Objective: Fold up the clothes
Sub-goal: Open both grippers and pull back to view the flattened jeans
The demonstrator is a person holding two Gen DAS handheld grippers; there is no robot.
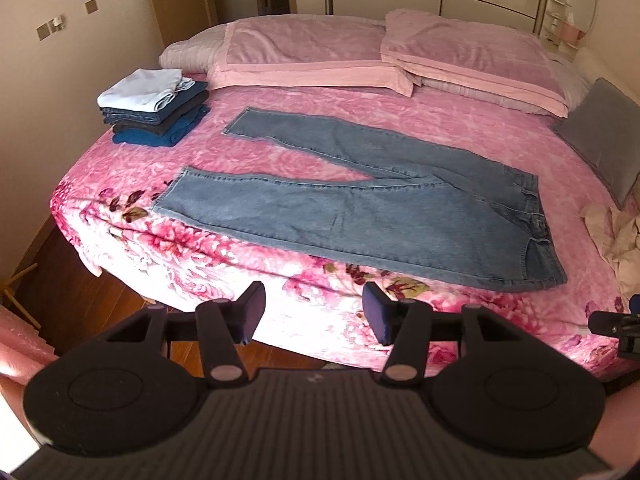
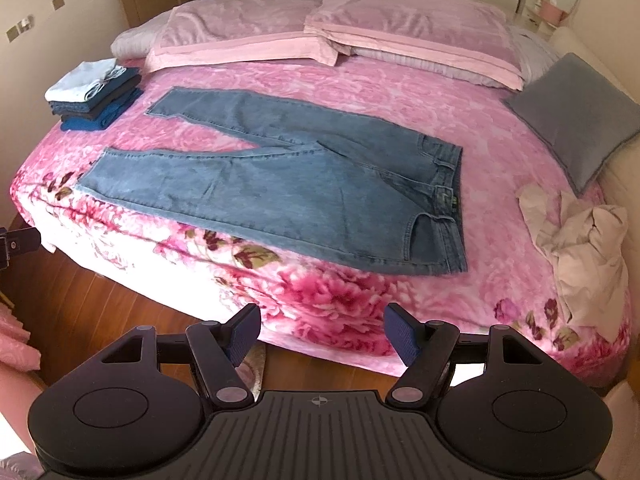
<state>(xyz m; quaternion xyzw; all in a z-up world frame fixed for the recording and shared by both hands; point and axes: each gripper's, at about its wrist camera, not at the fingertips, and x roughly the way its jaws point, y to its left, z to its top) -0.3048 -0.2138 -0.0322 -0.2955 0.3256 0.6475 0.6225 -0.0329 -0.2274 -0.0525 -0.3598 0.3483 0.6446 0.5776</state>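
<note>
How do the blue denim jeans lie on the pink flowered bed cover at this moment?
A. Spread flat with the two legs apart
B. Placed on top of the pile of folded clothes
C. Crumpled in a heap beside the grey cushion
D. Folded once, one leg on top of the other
A: the blue denim jeans lie flat on the pink flowered bed cover, legs spread in a V.

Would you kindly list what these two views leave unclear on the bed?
- Folded stack: both views, piece count unclear; layers overlap.
- Cream garment: crumpled; type unreadable; left view's edge cuts it.
- Jeans label: too small.
- Right gripper: left view's edge clips it.
- Shelf items: tiny, blurred.
</note>
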